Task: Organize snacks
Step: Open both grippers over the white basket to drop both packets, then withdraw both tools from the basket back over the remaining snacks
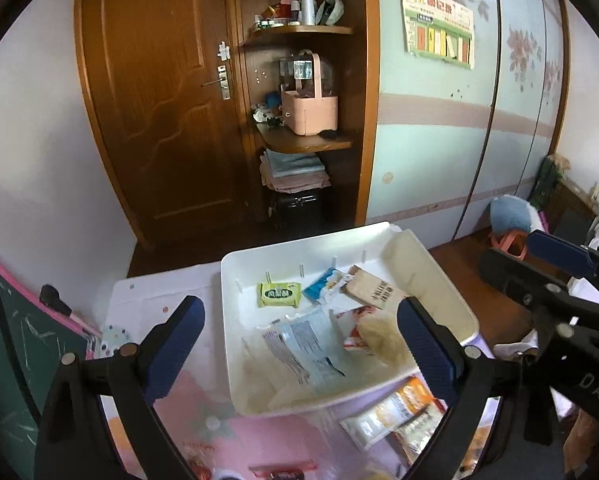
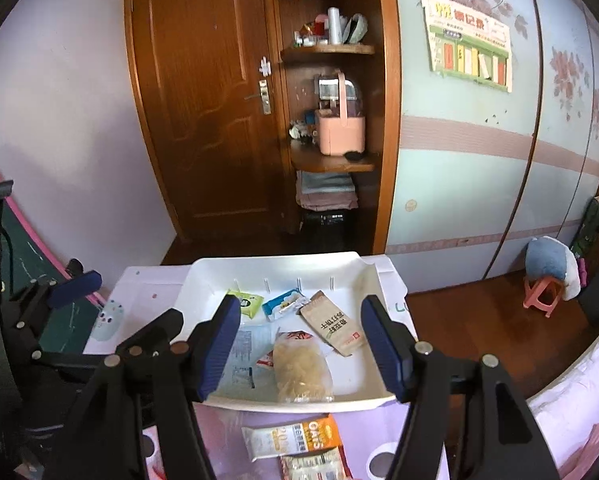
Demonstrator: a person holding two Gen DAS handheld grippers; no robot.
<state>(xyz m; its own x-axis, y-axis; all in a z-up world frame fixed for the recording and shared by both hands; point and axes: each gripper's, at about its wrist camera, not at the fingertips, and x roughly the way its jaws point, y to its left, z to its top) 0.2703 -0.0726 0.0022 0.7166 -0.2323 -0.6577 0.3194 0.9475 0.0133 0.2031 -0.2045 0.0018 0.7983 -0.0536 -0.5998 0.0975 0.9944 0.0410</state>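
A white tray point(image 1: 439, 276) point(image 2: 363, 402) stands on the table and holds several snack packets: a green packet point(image 1: 278, 294) point(image 2: 248, 305), a blue packet point(image 1: 322, 285) point(image 2: 282, 302), a brown packet point(image 1: 375, 289) point(image 2: 333, 325), a clear printed bag point(image 1: 303, 344) and a bag of pale crisps point(image 2: 301, 370). An orange oats packet point(image 2: 295, 442) point(image 1: 395, 406) lies on the table before the tray. My left gripper point(image 1: 299, 350) is open and empty above the tray's near part. My right gripper point(image 2: 299, 346) is open and empty above the tray.
The table has a pink and lilac cloth point(image 1: 203, 428). More packets lie at its near edge point(image 2: 315, 466). A green board point(image 1: 3, 352) stands at the left. A wooden door point(image 1: 159, 92) and shelves point(image 1: 299, 144) are behind. A pink stool point(image 2: 541, 294) stands at the right.
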